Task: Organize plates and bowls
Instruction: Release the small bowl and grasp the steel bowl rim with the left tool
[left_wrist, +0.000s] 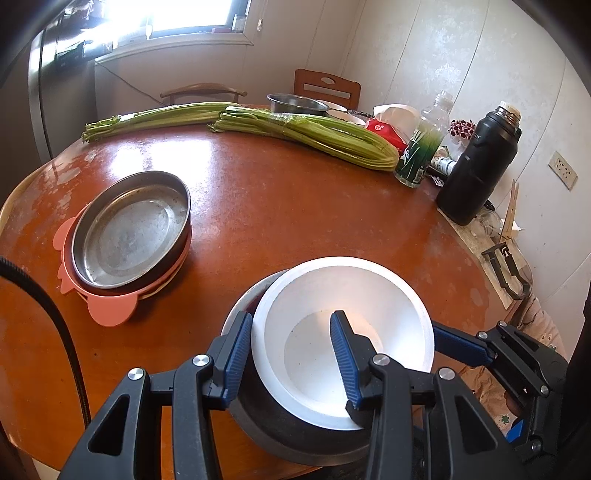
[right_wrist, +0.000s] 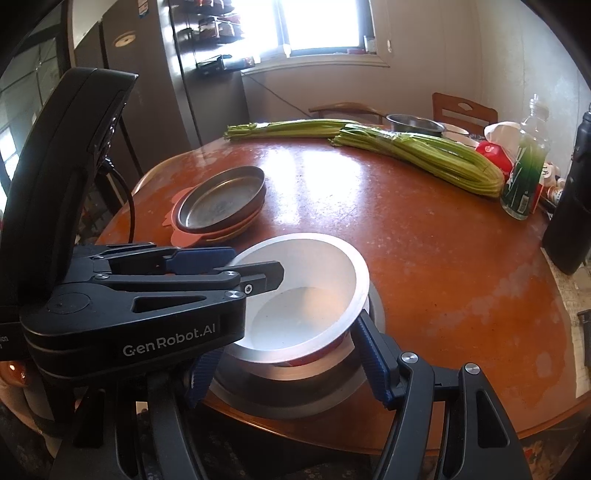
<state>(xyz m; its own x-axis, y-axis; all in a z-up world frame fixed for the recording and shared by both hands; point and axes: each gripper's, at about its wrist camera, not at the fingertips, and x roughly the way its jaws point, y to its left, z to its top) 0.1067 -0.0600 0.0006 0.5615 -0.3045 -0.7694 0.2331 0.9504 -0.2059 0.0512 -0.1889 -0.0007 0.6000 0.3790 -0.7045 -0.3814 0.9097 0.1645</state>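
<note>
A white bowl (left_wrist: 351, 295) (right_wrist: 325, 266) with a red underside hangs tilted just over a larger steel bowl (left_wrist: 280, 432) (right_wrist: 295, 398) at the near edge of the round table. My left gripper (left_wrist: 291, 321) (right_wrist: 258, 264) is shut on the bowl's near-left rim, one pad outside and one finger inside. My right gripper (right_wrist: 288, 338) clasps the bowl's lower body under the rim. Only one of its fingers (left_wrist: 458, 345) shows in the left wrist view. To the left, a steel plate (left_wrist: 129, 236) (right_wrist: 221, 199) rests on a pink plate (left_wrist: 110, 314).
Two celery bundles (left_wrist: 306, 133) (right_wrist: 424, 155) lie across the far side of the table. A green bottle (left_wrist: 421, 147), a black flask (left_wrist: 480, 162) and small clutter crowd the right edge. Another steel bowl (left_wrist: 295, 103) sits at the back. A black cable (left_wrist: 55, 314) hangs at the left.
</note>
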